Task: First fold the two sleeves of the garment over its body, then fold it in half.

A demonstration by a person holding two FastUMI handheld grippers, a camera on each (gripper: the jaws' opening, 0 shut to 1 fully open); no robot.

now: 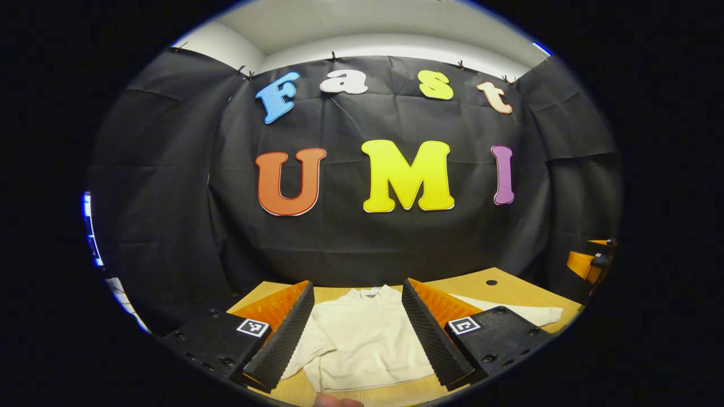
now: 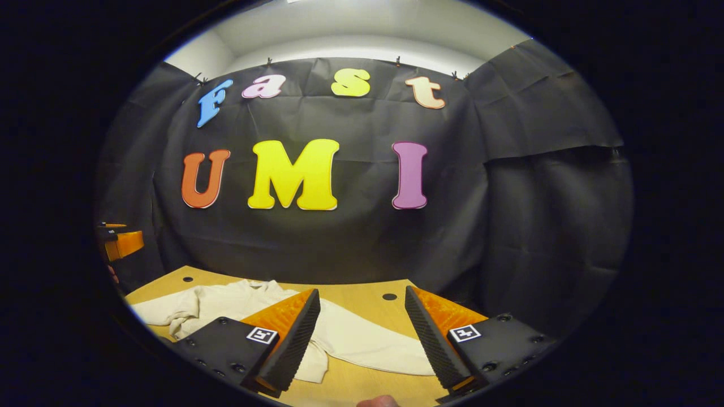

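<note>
Shirt flat, both grippers spread above it

The shirt (image 1: 362,339) lies on the table (image 1: 509,288); left gripper (image 1: 358,333) and right gripper (image 2: 362,333) gape, apparently clear of it. A shallow pinch could drop a sleeve (image 2: 373,345).

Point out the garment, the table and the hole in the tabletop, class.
garment (image 1: 362,339), left gripper view, on the middle of its body.
table (image 2: 362,302), right gripper view, on bare wood behind the sleeve.
hole (image 2: 389,296), right gripper view, on the dark opening in the tabletop.
</note>
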